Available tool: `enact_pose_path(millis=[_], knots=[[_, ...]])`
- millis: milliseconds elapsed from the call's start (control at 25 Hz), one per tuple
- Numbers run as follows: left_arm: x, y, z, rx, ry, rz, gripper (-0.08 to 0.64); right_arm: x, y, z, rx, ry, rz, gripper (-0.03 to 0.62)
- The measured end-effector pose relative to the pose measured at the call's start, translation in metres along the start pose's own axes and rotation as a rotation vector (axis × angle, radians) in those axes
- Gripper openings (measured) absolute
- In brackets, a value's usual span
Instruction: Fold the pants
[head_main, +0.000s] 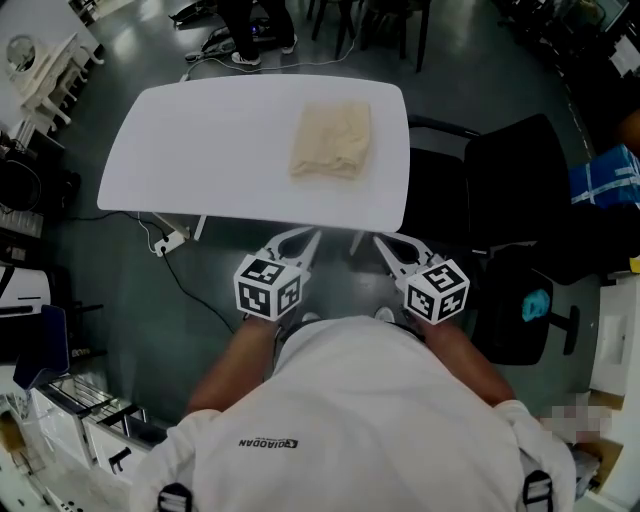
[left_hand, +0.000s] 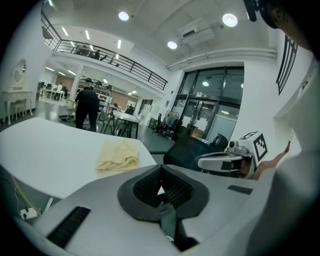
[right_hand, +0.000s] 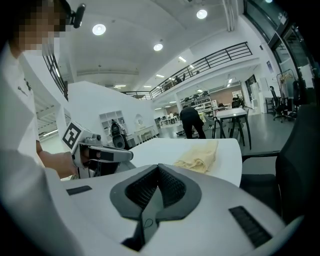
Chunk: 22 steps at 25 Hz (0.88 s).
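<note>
The beige pants (head_main: 331, 140) lie folded into a compact rectangle on the right half of the white table (head_main: 200, 150). In the left gripper view the pants (left_hand: 118, 155) rest ahead on the tabletop, and in the right gripper view the pants (right_hand: 197, 156) sit near the table's edge. My left gripper (head_main: 303, 240) and right gripper (head_main: 380, 248) hang side by side below the table's near edge, close to my body and apart from the cloth. The left gripper (left_hand: 160, 170) is shut with nothing in it. The right gripper (right_hand: 159, 169) is shut and empty too.
A black office chair (head_main: 510, 190) stands just right of the table. A power strip with a cable (head_main: 170, 243) lies on the floor under the table's left side. A person (head_main: 250, 25) stands beyond the far edge, near more chairs.
</note>
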<state>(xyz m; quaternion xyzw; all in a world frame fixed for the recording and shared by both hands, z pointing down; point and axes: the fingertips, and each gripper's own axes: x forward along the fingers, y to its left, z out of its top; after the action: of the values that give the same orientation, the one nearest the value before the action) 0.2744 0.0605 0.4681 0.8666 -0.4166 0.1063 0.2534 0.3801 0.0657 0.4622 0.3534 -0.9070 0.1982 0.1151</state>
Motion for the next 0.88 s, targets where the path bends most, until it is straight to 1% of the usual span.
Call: enact_pose_path(millis=[160,400,880], knots=[[0.013,-0.025,0.002,0.006,-0.014,0.019,0.028,-0.027,-0.019,0.0,-0.01,-0.003,0.0,0.018],[0.029,-0.056,0.005,0.031,-0.021,0.036,0.028,-0.048,-0.037,-0.006,-0.001,-0.01,0.017,0.018],[0.032,-0.078,-0.008,0.041,0.004,0.09,0.028,-0.069,-0.047,-0.017,0.021,-0.024,0.046,0.018]])
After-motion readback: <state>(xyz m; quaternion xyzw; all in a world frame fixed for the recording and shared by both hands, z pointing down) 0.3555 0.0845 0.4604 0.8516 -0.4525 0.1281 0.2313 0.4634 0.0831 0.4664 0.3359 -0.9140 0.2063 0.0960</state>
